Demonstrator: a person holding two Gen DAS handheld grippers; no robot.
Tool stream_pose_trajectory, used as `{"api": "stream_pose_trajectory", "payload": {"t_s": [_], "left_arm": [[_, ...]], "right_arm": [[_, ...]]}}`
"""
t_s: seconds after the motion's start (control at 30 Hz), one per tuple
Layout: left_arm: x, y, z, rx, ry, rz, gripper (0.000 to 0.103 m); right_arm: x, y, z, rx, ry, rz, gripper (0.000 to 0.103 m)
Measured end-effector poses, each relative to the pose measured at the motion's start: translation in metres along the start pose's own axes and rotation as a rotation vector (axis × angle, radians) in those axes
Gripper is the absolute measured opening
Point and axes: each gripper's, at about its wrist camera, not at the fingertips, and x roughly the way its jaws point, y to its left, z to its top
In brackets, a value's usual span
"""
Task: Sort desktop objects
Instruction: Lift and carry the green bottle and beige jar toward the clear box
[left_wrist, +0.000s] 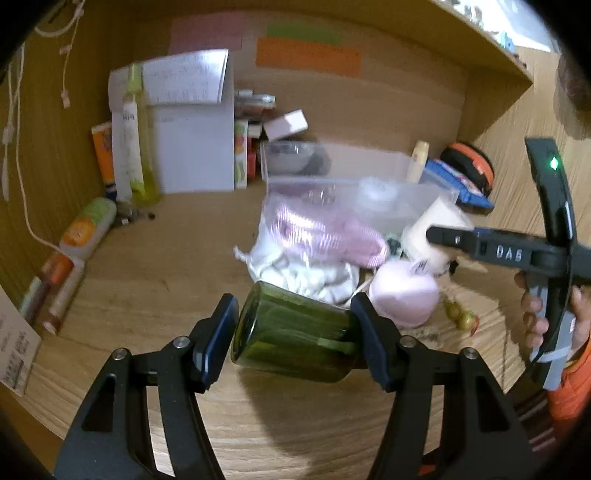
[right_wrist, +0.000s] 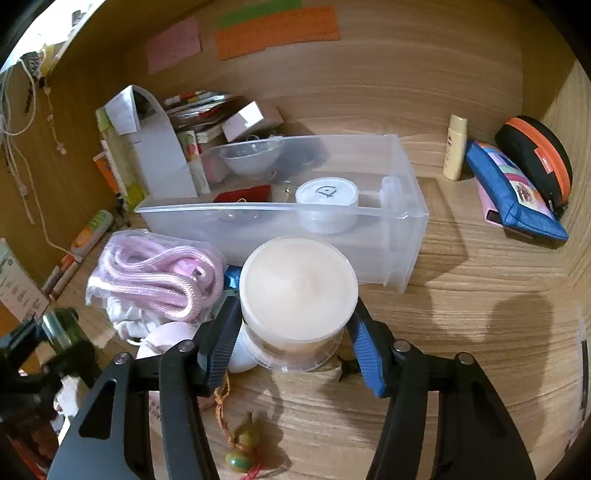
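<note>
A dark green glass jar (left_wrist: 295, 332) lies on its side between the blue pads of my left gripper (left_wrist: 295, 306); both pads press on it, mouth toward the left pad. In the right wrist view the same jar (right_wrist: 61, 332) shows at the far left. My right gripper (right_wrist: 295, 306) is shut on a round clear tub with a cream lid (right_wrist: 297, 280), which stands on the wooden desk just in front of a clear plastic bin (right_wrist: 258, 210). The bin holds a white-lidded cup (right_wrist: 327, 194), a clear bowl (right_wrist: 247, 158) and a red item.
A bag of pink cord (right_wrist: 159, 280) and a pink round object (left_wrist: 402, 295) lie left of the tub. A gourd charm (right_wrist: 243, 439) lies near the front. At the right are a blue pouch (right_wrist: 513, 192), a black-orange case (right_wrist: 535, 155) and a cream bottle (right_wrist: 456, 147). A white file holder (right_wrist: 162, 158) stands back left.
</note>
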Motion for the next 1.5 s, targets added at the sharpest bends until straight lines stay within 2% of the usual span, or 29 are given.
{"api": "stream_pose_trajectory", "payload": {"t_s": [0.4, 0.9, 1.07, 1.33, 1.37, 1.4, 1.43, 1.47, 1.5], "left_arm": [[-0.026, 0.011, 0.047, -0.031, -0.114, -0.037, 0.063], [-0.039, 0.018, 0.109, -0.001, -0.175, -0.089, 0.063], [-0.028, 0.022, 0.131, -0.008, -0.173, -0.129, 0.063], [0.006, 0.024, 0.160, -0.007, -0.146, -0.134, 0.063], [0.011, 0.025, 0.163, -0.009, -0.137, -0.138, 0.063], [0.019, 0.024, 0.166, -0.011, -0.123, -0.147, 0.063], [0.026, 0.024, 0.169, -0.014, -0.112, -0.149, 0.063], [0.033, 0.024, 0.171, -0.014, -0.100, -0.149, 0.063], [0.044, 0.022, 0.172, -0.008, -0.086, -0.142, 0.063]], "right_arm": [[-0.046, 0.002, 0.007, -0.002, -0.123, 0.020, 0.054], [-0.114, 0.002, 0.028, 0.000, -0.262, 0.076, 0.054], [-0.119, 0.001, 0.041, -0.008, -0.288, 0.063, 0.054], [-0.099, -0.007, 0.068, 0.003, -0.277, 0.051, 0.053], [-0.095, -0.009, 0.071, 0.005, -0.273, 0.052, 0.049], [-0.090, -0.011, 0.075, 0.010, -0.273, 0.055, 0.029], [-0.087, -0.012, 0.078, 0.006, -0.275, 0.057, 0.017], [-0.081, -0.014, 0.083, -0.002, -0.260, 0.056, 0.012], [-0.075, -0.015, 0.087, -0.010, -0.244, 0.054, 0.012]]}}
